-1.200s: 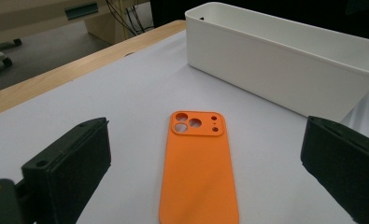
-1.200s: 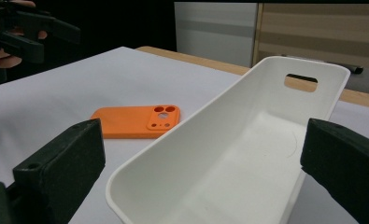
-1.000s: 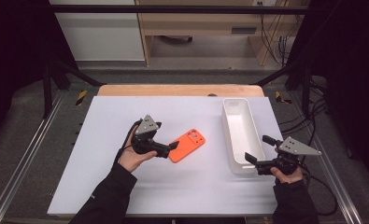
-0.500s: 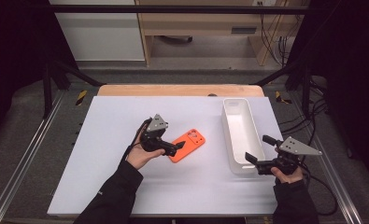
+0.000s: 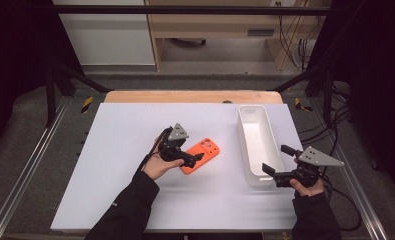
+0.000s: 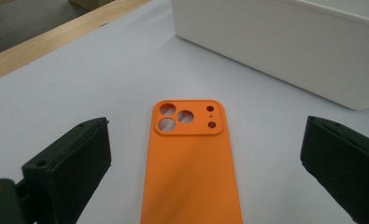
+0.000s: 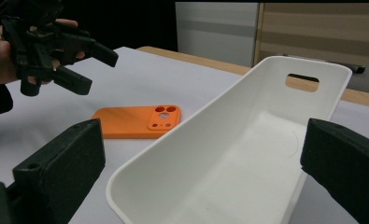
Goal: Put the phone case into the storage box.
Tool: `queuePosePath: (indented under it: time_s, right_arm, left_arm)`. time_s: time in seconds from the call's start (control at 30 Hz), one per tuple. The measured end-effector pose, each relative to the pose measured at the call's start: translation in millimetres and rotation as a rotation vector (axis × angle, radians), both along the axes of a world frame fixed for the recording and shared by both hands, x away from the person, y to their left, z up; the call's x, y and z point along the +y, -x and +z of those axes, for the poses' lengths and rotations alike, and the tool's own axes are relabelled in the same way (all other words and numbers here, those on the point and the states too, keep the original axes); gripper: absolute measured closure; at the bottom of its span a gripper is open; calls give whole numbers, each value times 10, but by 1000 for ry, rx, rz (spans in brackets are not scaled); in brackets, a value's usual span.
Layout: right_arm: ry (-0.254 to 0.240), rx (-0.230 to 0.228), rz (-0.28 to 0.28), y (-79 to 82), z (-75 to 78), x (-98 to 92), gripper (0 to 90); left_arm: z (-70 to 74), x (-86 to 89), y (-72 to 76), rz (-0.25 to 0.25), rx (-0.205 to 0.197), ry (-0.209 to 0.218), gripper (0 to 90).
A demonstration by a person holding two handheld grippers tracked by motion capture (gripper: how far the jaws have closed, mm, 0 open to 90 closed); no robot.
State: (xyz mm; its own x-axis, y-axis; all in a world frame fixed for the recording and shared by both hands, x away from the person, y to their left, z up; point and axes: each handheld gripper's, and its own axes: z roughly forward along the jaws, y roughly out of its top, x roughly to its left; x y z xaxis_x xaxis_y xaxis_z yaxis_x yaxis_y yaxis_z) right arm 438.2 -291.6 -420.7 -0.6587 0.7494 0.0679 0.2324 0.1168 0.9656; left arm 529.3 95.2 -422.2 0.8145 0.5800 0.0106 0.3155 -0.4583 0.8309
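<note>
An orange phone case (image 5: 205, 151) lies camera-holes up on the white table, left of a long white tray (image 5: 250, 111). My left gripper (image 5: 193, 159) hovers open over the case's near end. In the left gripper view the case (image 6: 191, 158) lies between the two wide-apart jaws, untouched. My right gripper (image 5: 275, 160) is open at the tray's near right corner. In the right gripper view the empty tray (image 7: 173, 140) runs away between the jaws, with the case (image 7: 135, 121) and the left gripper (image 7: 100, 72) beyond it to the left.
The white table top (image 5: 110, 150) has free room to the left and along the front. A wooden strip (image 5: 185, 96) borders its far edge. Black frame rails and cables run along both sides.
My left gripper has moved right and now hangs over the near end of the orange case. The right gripper and the tray have stayed where they were.
</note>
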Motion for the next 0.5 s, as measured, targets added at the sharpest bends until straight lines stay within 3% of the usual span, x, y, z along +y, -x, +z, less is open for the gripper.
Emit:
queuePosePath:
  time_s: [0.5]
  right_arm:
    - [-1, 3, 2, -2, -2, 2, 4]
  left_arm:
    - [-43, -150, -115, 0, 23, -33, 12]
